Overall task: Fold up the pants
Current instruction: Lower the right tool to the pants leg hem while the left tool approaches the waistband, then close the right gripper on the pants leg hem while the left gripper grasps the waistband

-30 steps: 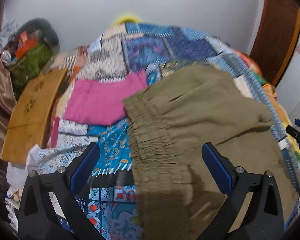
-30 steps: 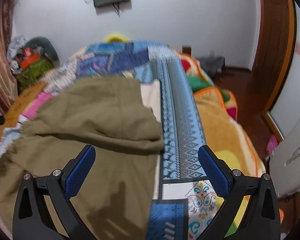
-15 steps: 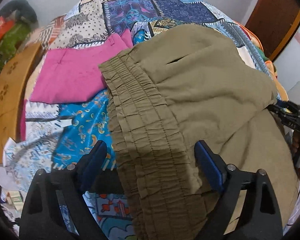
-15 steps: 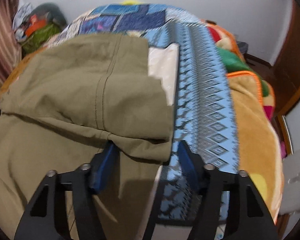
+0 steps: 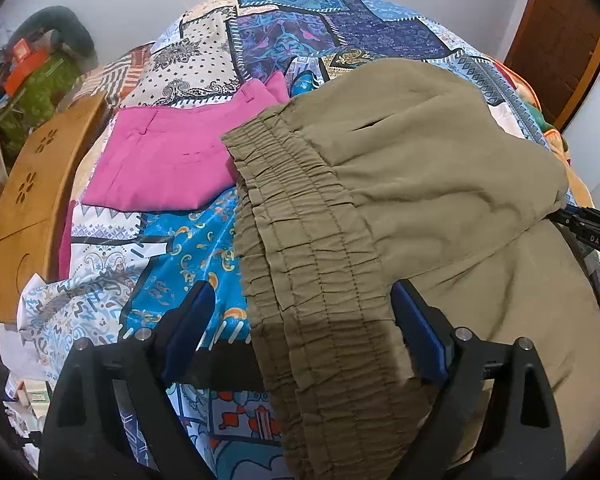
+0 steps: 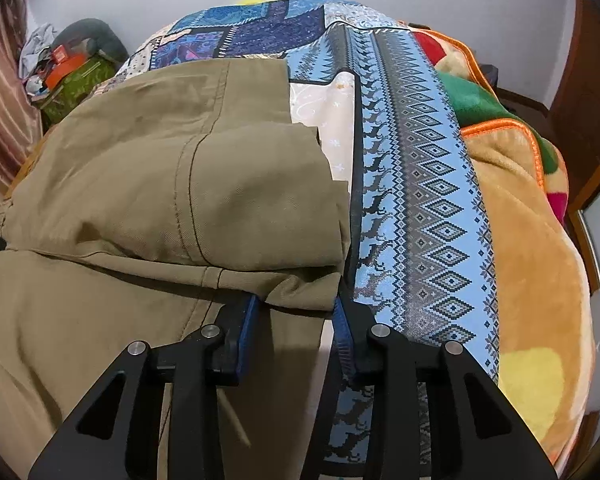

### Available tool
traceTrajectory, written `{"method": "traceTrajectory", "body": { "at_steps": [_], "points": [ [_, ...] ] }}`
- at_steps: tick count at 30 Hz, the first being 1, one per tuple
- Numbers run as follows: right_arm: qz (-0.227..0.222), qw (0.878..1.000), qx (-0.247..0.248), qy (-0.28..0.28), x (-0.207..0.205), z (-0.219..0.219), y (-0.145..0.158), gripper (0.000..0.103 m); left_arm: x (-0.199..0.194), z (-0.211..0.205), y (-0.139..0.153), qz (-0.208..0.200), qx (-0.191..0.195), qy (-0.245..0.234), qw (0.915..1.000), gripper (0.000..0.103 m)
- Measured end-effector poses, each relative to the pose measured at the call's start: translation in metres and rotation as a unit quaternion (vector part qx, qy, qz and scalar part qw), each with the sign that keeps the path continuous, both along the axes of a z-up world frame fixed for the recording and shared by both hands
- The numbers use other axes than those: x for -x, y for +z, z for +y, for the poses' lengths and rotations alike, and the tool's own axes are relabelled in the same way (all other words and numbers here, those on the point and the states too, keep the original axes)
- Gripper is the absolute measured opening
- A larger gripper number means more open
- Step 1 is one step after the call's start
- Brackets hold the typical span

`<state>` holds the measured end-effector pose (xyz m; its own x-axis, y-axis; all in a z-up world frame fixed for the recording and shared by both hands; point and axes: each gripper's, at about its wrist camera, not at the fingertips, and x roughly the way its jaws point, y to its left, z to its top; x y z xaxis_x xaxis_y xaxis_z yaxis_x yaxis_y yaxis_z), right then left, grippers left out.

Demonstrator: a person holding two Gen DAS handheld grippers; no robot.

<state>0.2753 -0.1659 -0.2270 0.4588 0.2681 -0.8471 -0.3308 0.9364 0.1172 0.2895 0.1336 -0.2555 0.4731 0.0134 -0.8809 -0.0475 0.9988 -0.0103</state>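
Note:
Olive-green pants (image 5: 400,208) lie folded over on the patchwork bedspread (image 5: 300,32). In the left wrist view my left gripper (image 5: 300,320) is open, its blue pads straddling the gathered elastic waistband (image 5: 300,264). In the right wrist view the same pants (image 6: 160,184) show a folded-over leg end. My right gripper (image 6: 296,312) has narrowed around the folded corner (image 6: 300,288) of the fabric; the pads sit at either side of it, with a gap still between them. The right gripper's tip also shows at the right edge of the left wrist view (image 5: 592,228).
Folded pink pants (image 5: 168,168) lie left of the waistband. A wooden board (image 5: 36,200) leans at the bed's left edge. Bags and clutter (image 5: 40,72) sit in the far left corner. A yellow-orange fleece blanket (image 6: 532,240) covers the bed's right side.
Both grippers have moved down and forward onto the pants. The right gripper's jaws have closed in from wide open to a narrow gap around the folded corner. The left stays wide open.

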Motion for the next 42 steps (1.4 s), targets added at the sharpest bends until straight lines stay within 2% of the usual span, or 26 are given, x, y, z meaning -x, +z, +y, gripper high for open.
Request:
{"method": "traceTrajectory", "body": {
  "at_steps": [5,9,12,18,21,23,24,25,27,32,34,36,38,42],
  "points": [
    [0.013,1.000,0.019,0.014,0.005,0.000,0.014,0.034,0.009,-0.004,0.019,0.000,-0.015,-0.009,0.9998,0.091],
    [-0.001,1.000,-0.002,0.016,0.016,-0.010,0.033,0.053,0.009,-0.005,0.036,-0.017,-0.020,-0.013,0.9996,0.091],
    [-0.021,0.999,-0.021,0.011,0.018,-0.015,0.046,0.056,-0.003,-0.002,0.041,-0.020,-0.009,-0.006,0.9997,0.093],
    [-0.019,0.999,-0.039,-0.004,-0.012,-0.012,0.043,0.056,-0.030,0.002,0.018,0.011,0.001,-0.002,0.9999,0.093],
    [-0.009,0.999,-0.044,0.001,-0.025,-0.008,0.030,0.056,-0.038,0.005,0.001,0.030,0.024,-0.001,0.9993,0.093],
    [0.005,0.999,-0.052,0.004,-0.032,-0.004,0.019,0.056,-0.038,0.008,-0.005,0.028,0.038,0.002,0.9989,0.095],
    [0.016,0.998,-0.054,0.008,-0.036,-0.001,0.011,0.054,-0.038,0.010,-0.007,0.025,0.043,0.005,0.9987,0.097],
    [0.021,0.998,-0.052,0.009,-0.036,0.001,0.007,0.045,-0.038,0.011,-0.009,0.024,0.045,0.006,0.9987,0.097],
    [0.011,0.999,-0.041,0.006,-0.034,0.005,-0.001,0.040,-0.038,0.013,-0.010,0.016,0.037,0.012,0.9991,0.097],
    [-0.015,1.000,-0.004,0.008,-0.031,0.011,0.000,0.029,-0.032,0.011,-0.008,-0.010,-0.024,0.028,0.9993,0.097],
    [-0.022,1.000,0.016,0.011,-0.030,0.013,0.000,0.018,-0.027,0.004,-0.006,-0.025,-0.060,0.028,0.9975,0.097],
    [-0.026,0.999,0.028,0.008,-0.031,0.012,-0.001,0.015,-0.023,0.001,-0.005,-0.032,-0.081,0.027,0.9959,0.098],
    [-0.025,0.999,0.023,0.003,-0.033,0.011,-0.004,0.015,-0.022,0.003,-0.006,-0.032,-0.081,0.027,0.9959,0.098],
    [-0.026,0.999,0.045,0.006,-0.032,0.016,-0.005,0.015,-0.023,0.012,-0.009,-0.030,-0.054,0.038,0.9974,0.102]
  ]
}}
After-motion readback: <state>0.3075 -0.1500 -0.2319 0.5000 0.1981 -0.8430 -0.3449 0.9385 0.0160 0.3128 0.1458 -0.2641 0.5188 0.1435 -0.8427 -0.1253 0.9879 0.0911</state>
